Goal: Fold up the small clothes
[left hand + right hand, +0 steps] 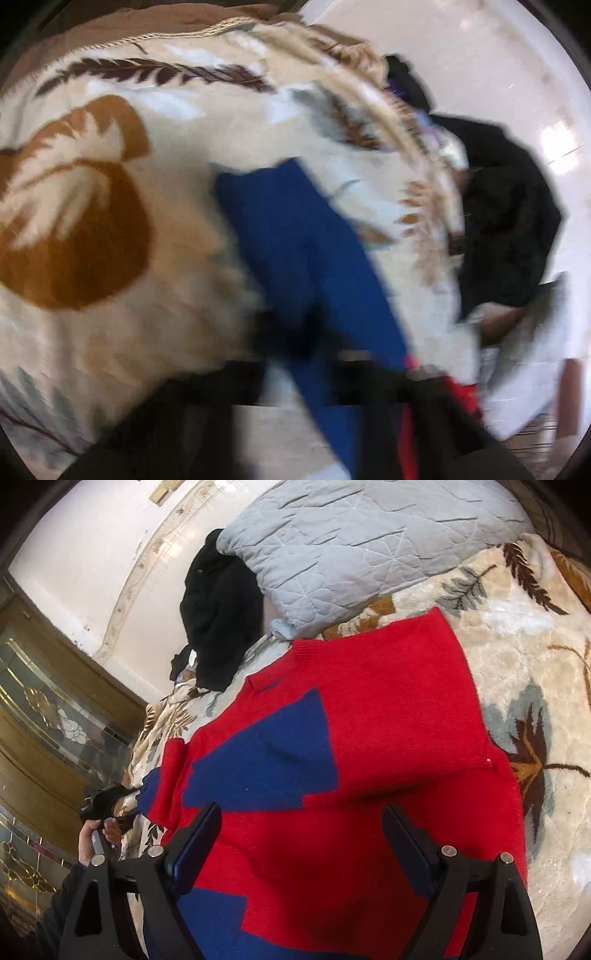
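A red sweater with blue patches (388,716) lies spread on a cream floral blanket (517,657). My right gripper (301,816) is open just above its lower part, fingers apart and empty. In the blurred left wrist view a blue sleeve of the sweater (306,258) runs up from between the dark fingers of my left gripper (314,354), which appears shut on it. In the right wrist view the left gripper (107,812) shows at the sweater's blue cuff at the left edge.
A grey quilted pillow (354,542) lies beyond the sweater. A black garment (218,616) sits at the bed's edge, also in the left wrist view (509,221). A white wall (480,55) and a glass-panelled wooden door (48,716) stand beside the bed.
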{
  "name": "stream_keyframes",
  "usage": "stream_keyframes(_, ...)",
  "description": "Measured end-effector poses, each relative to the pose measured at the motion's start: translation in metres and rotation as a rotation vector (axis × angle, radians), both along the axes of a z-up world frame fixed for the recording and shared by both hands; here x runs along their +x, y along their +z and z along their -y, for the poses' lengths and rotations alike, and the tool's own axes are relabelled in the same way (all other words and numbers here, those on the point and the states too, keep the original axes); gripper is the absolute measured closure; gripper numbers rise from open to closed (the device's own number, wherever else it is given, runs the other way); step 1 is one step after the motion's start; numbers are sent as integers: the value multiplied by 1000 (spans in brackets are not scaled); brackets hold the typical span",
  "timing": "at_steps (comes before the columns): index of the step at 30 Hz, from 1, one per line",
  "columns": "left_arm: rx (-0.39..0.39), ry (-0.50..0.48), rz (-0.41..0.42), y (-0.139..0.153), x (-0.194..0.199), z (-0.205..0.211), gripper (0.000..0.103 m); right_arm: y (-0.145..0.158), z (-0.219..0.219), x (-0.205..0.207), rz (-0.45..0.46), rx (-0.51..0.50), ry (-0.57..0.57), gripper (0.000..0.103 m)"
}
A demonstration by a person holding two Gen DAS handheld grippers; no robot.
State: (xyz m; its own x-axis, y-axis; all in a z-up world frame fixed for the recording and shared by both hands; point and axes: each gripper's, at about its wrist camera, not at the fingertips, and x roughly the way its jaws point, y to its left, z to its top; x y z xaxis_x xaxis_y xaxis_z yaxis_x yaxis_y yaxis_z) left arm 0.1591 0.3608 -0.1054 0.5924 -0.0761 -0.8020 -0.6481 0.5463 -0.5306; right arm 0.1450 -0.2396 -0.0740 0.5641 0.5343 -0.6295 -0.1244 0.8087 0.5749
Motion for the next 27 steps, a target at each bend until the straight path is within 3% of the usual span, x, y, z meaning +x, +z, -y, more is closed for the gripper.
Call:
stream_keyframes(1,0,2,2,2,-2,-1,96,1,-1,0,6,-7,0,12)
stream_keyframes(3,104,-13,-15,20,1,11,96,4,2,-2,20,-19,-17,12)
stream_keyframes(4,192,-43,-2,38,3,25,97,5,5,-2,21,-13,-33,12)
stream_keyframes(6,344,-121,57,77,8,60,97,7,13,-2,23,10,-66,12)
stream_keyframes(8,445,-217,158,120,10,105,97,10,24,-3,30,42,-104,12)
stream_keyframes(11,518,-394,310,174,13,189,97,16,39,-5,43,77,-155,12)
stream_keyframes(14,540,-591,426,200,16,285,97,21,54,-8,51,117,-200,12)
stream_keyframes(16,487,-705,440,196,19,333,94,23,65,-9,53,149,-230,12)
stream_keyframes(17,448,-818,418,183,25,371,92,23,69,-7,49,165,-240,12)
stream_keyframes(18,453,-873,388,171,29,390,69,21,75,-6,38,186,-252,12)
stream_keyframes(19,490,-927,330,149,34,413,33,18,80,-5,20,208,-264,12)
stream_keyframes(20,532,-939,279,131,38,426,23,15,83,-3,2,230,-270,12)
stream_keyframes(22,581,-931,133,80,41,432,22,11,90,-2,-20,267,-277,12)
stream_keyframes(24,510,-886,75,55,36,410,22,11,95,-2,-20,282,-285,12)
stream_keyframes(27,492,-753,84,51,21,364,22,13,96,-2,-13,289,-284,12)
